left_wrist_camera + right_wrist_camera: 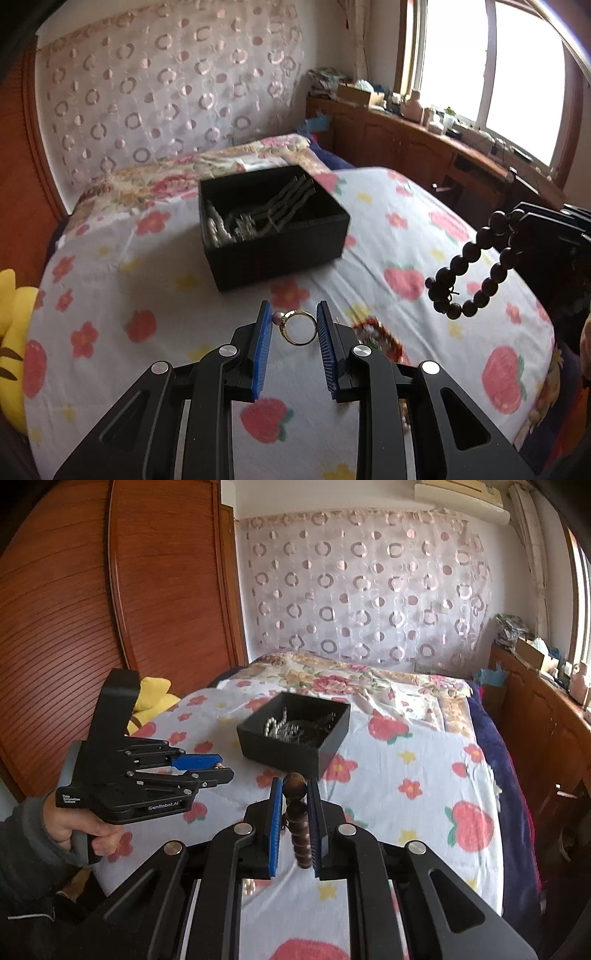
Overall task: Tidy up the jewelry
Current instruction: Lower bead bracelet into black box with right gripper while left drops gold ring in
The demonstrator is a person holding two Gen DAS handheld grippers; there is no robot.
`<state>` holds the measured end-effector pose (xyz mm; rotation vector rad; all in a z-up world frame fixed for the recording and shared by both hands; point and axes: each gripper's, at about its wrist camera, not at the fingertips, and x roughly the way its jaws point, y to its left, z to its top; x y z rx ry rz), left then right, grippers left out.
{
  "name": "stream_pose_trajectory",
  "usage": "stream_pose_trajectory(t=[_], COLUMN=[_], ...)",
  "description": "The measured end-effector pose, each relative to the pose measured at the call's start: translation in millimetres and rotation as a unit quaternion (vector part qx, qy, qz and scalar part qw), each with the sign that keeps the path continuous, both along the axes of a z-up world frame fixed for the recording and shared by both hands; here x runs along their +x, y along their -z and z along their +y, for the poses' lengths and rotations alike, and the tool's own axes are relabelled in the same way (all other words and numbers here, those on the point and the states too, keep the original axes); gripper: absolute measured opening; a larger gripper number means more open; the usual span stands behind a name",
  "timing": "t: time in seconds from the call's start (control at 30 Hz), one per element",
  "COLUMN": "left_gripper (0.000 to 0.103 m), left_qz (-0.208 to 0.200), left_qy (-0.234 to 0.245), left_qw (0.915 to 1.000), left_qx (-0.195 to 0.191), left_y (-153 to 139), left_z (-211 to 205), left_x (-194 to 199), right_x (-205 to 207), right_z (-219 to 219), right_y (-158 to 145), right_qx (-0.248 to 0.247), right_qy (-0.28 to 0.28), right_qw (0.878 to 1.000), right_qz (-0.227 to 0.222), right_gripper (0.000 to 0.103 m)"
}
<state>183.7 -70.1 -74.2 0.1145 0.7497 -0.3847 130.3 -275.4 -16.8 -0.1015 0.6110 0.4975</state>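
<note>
The left tongs [294,321] pinch a gold ring [300,327] between their blue pads, above the flowered bedsheet [166,306]. The right tongs [294,794] are closed on a dark wooden bead bracelet [297,823]. Ahead of both sits an open black box [273,225] holding silvery chains [258,218] and a string of pale beads [214,229].

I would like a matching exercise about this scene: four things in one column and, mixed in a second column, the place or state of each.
Things:
1. gold ring
2. dark bead bracelet
3. silver chains
4. black box

Places or states:
A. standing open on the flowered bed sheet
B. lying inside the box
C. pinched in the left gripper
D. hanging from the right gripper

Pairs: 1-C, 2-D, 3-B, 4-A
</note>
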Motion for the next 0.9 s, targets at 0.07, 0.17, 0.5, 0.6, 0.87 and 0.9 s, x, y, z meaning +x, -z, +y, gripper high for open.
stream_pose_trajectory(t=[0.07, 0.17, 0.5, 0.6, 0.87, 0.9], left_gripper=[0.023, 0.023, 0.023, 0.023, 0.023, 0.023], left_qz=[-0.007, -0.018, -0.03, -0.03, -0.015, -0.012], left_qy=[-0.002, -0.003, -0.012, -0.014, -0.021, -0.022], left_qw=[1.0, 0.9998, 0.9991, 0.999, 0.999, 0.999], left_qx=[-0.005, -0.01, -0.029, -0.03, -0.036, -0.037], left_y=[-7.5, -18.7, -34.9, -34.6, -22.7, -20.6], left_z=[1.5, 4.0, 13.4, 14.5, 23.1, 24.4], left_x=[4.2, 12.3, 46.5, 56.4, 82.9, 86.0], right_x=[6.2, 19.2, 71.5, 90.9, 138.4, 141.4], right_z=[2.9, 8.2, 24.8, 32.2, 52.3, 53.9], right_y=[-5.6, -14.6, -33.3, -36.2, -17.0, -11.6], right_qx=[0.0, -0.001, 0.007, 0.011, 0.016, 0.014], right_qy=[-0.003, -0.008, -0.029, -0.037, -0.057, -0.059], right_qw=[1.0, 1.0, 0.999, 0.999, 0.998, 0.998], right_qz=[-0.005, -0.014, -0.026, -0.025, 0.006, 0.012], right_gripper=[0.015, 0.015, 0.015, 0.015, 0.015, 0.015])
